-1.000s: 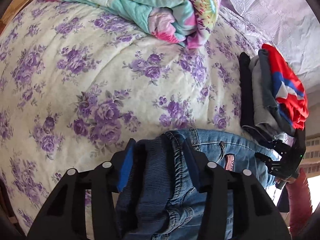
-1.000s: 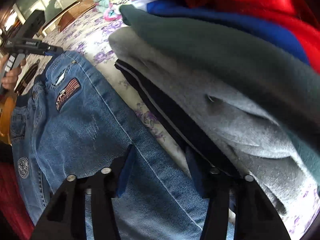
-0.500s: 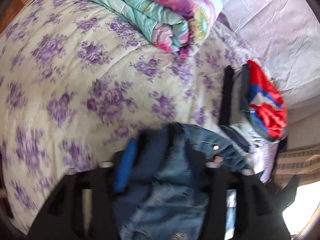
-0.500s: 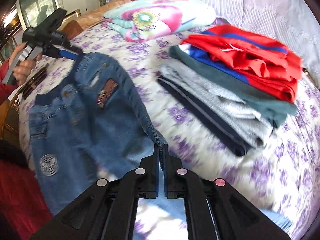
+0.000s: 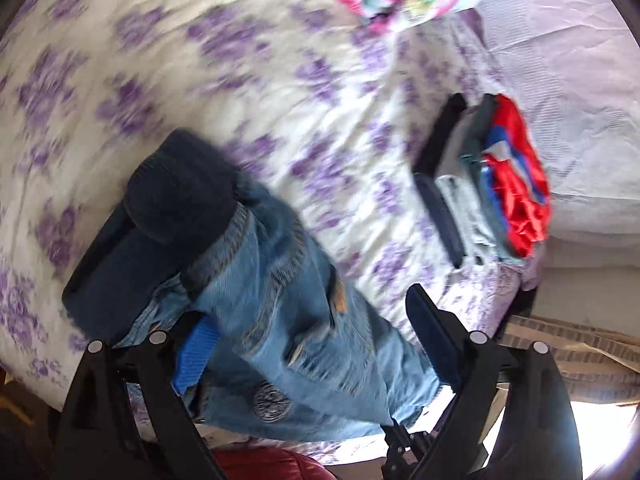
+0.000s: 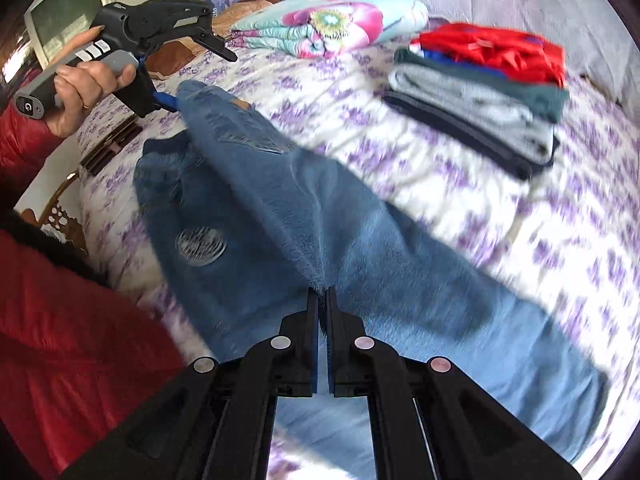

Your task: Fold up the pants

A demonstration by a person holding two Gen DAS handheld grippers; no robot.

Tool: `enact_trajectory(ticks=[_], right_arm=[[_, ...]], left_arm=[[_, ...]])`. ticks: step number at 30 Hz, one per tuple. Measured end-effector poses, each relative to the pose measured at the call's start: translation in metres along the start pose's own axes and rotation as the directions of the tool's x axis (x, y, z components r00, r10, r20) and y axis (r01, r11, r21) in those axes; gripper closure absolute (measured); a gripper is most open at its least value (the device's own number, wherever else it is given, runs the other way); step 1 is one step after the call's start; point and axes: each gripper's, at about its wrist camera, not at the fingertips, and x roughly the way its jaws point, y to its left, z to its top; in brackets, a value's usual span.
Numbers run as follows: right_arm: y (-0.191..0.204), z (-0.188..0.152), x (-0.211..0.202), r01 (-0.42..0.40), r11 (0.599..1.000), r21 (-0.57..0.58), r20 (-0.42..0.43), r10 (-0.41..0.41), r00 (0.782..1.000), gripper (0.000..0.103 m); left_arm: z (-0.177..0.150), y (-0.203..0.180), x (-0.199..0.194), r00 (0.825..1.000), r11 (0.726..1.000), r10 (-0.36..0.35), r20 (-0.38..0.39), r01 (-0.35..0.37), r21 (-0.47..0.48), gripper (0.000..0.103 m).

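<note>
Blue jeans (image 6: 280, 216) with a dark navy waistband (image 5: 168, 208) lie partly lifted over the floral bed. My right gripper (image 6: 322, 300) is shut, pinching a fold of the jeans' leg fabric and holding it up. My left gripper (image 5: 312, 340) has its jaws wide apart, with the waist end of the jeans (image 5: 280, 300) draped between and over them; whether a finger still pins fabric is unclear. In the right wrist view the left gripper (image 6: 160, 96) sits at the raised waist corner, held by a hand.
A stack of folded clothes (image 6: 480, 92), red on top, lies at the bed's far right, also in the left wrist view (image 5: 488, 184). A rolled floral quilt (image 6: 328, 28) lies at the back. The person's red sleeve (image 6: 60, 340) is at the left. The bed edge (image 5: 520, 280) is near.
The right gripper shut on the jeans' fabric and lifted it away from the folded stack. The left gripper's jaws spread wide and it rose with the waist, folding the jeans lengthwise.
</note>
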Motion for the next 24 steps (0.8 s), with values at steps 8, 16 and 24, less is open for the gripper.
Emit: enact_trajectory(ticks=[8,16,24], right_arm=[[0.009,-0.011,-0.008,0.017,0.999,0.036,0.021,-0.018,1.0,0.099],[0.023,-0.034,-0.005,-0.135,0.99,0.046,-0.101,0.139,0.985,0.099],[0.003,-0.054,0.059,-0.214,0.951,0.224,-0.199,0.259,0.945,0.099]], left_arm=[[-0.025,0.035,-0.009,1.0,0.998,-0.007,0.019,0.006,0.06,0.086],[-0.056,0.082,-0.012,0.998,0.995,0.02,-0.061,-0.014,0.099,0.086],[-0.065,0.121,-0.014,0.996,1.0,-0.015,-0.088,0.015,0.003,0.082]])
